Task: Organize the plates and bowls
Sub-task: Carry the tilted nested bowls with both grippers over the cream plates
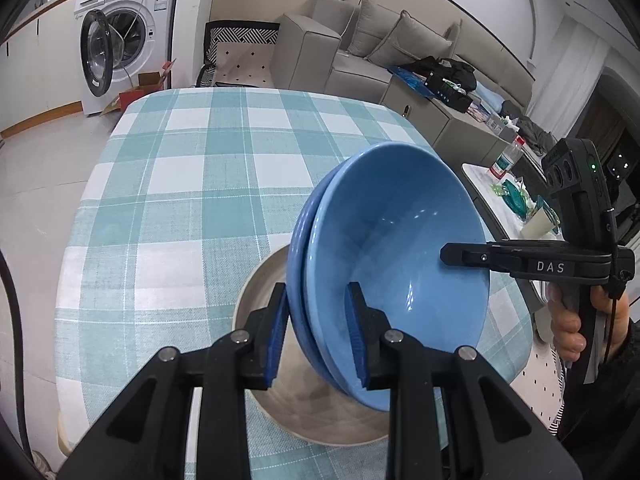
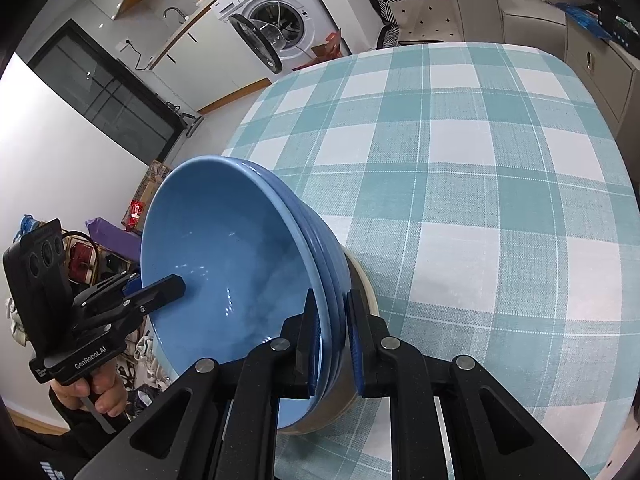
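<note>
Stack of glossy blue ceramic bowls (image 1: 400, 256), nested, tilted on edge above pale beige bowl (image 1: 260, 280) that sits on teal-and-white checked tablecloth (image 1: 200, 168).

Left gripper (image 1: 320, 332): jaws narrowed, blue pads clamp near rim of blue stack, one pad inside, one outside.

Right gripper (image 2: 334, 340): jaws pinched on opposite rim of same stack, one pad inside bowl, one against outer wall.

Both held by person's hands; right hand (image 1: 576, 328) on handle, left hand (image 2: 100, 396) likewise.

White front-loading washing machine (image 1: 124, 28) with door open stands beyond table; grey sofa (image 1: 360, 48) behind.
</note>
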A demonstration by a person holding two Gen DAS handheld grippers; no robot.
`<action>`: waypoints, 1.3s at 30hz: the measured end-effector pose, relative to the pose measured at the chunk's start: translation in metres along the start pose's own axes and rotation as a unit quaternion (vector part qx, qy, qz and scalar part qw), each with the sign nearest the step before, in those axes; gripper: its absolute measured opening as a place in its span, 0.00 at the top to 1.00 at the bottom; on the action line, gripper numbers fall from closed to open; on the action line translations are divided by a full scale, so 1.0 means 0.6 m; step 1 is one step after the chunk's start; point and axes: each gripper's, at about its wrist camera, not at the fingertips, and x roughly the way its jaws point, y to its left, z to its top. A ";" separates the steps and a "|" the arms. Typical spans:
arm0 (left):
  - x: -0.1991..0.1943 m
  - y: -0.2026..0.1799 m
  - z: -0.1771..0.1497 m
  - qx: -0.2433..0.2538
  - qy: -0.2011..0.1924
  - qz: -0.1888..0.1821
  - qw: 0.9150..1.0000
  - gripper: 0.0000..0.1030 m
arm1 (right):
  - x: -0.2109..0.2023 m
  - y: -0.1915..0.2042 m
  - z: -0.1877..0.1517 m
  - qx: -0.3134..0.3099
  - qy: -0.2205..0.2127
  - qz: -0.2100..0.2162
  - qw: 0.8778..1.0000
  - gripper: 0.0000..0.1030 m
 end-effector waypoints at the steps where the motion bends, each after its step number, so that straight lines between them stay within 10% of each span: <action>1: 0.001 0.001 -0.002 0.001 -0.005 0.001 1.000 0.74 | 0.000 0.000 -0.002 -0.006 -0.006 0.003 1.000 0.87; 19: 0.023 0.006 -0.023 0.001 -0.045 0.002 0.999 0.75 | 0.003 -0.013 -0.021 -0.036 -0.098 0.042 0.994 0.84; 39: 0.054 0.028 -0.020 -0.051 -0.007 -0.027 0.998 0.75 | 0.046 -0.038 -0.021 0.067 -0.049 0.094 0.992 0.73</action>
